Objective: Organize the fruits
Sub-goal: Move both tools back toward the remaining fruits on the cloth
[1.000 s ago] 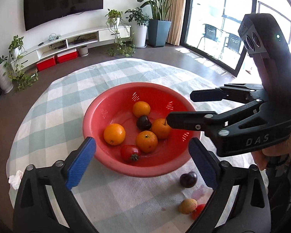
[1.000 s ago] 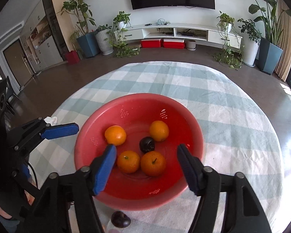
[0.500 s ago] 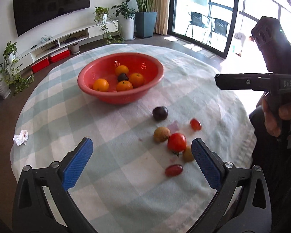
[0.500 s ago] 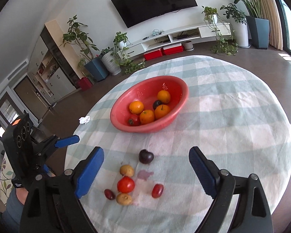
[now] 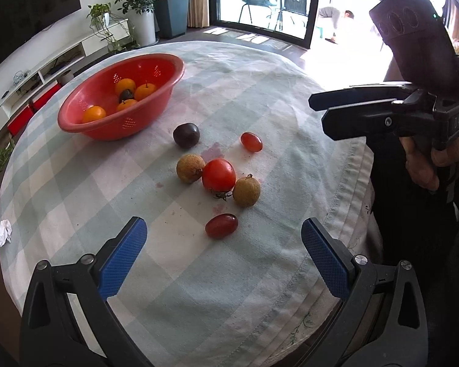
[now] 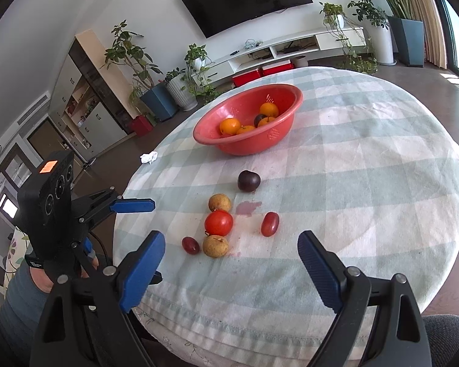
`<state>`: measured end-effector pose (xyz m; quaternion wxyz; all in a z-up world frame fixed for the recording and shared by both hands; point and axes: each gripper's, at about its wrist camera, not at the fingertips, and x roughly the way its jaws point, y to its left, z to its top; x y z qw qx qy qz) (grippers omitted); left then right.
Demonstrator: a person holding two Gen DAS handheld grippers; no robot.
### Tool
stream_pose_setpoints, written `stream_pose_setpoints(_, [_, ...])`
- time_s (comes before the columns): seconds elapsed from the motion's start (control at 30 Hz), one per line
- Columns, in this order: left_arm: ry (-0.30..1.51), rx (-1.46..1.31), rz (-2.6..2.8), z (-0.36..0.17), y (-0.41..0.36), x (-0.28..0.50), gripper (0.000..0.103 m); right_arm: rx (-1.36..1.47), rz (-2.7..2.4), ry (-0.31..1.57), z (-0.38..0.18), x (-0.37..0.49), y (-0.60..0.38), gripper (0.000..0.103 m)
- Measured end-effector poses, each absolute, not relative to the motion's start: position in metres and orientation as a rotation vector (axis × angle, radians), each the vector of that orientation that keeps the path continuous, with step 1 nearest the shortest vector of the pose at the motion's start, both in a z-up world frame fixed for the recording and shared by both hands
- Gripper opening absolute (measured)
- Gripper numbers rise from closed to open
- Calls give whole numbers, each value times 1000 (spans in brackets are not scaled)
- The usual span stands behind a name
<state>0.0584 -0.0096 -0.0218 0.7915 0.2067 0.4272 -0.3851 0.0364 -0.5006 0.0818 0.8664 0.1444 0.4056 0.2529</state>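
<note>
Bench (image 5: pixel 275 98): red bowl (image 5: pixel 101 125) with oranges (image 5: pixel 94 113); tomato (image 5: pixel 218 175) and small fruits loose nearby. Left hand-held gripper (image 5: pixel 223 250) and right hand-held gripper (image 6: pixel 231 258): jaws wide, empty; right's just opening.

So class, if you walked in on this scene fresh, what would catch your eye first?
Probably the red bowl of oranges, far back on the checked tablecloth. Next, the loose cluster nearer the front: a red tomato between two brown fruits, with a dark plum behind. Both grippers hang open and empty.
</note>
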Motion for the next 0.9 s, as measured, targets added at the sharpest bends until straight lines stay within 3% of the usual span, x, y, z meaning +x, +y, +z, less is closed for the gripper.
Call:
stream_pose_setpoints(0.37, [981, 579, -970, -44, -28, 70, 100, 302, 517, 851, 80, 33, -503, 90])
stream_pose_setpoints(0.53, [1028, 572, -998, -52, -28, 82, 68, 300, 517, 847, 80, 33, -503, 89])
stream_pose_setpoints(0.6, [1040, 584, -1009, -55, -29, 83, 61, 300, 517, 846, 80, 33, -503, 88])
stream_pose_setpoints(0.73, [1043, 606, -1026, -57, -30, 82, 57, 298, 517, 838, 79, 32, -504, 87])
stream_pose_setpoints(0.8, [1042, 609, -1028, -56, -30, 83, 47, 299, 515, 842, 79, 33, -504, 85])
stream_pose_setpoints(0.9, [1036, 617, -1028, -56, -31, 85, 46, 300, 513, 849, 80, 34, -504, 83])
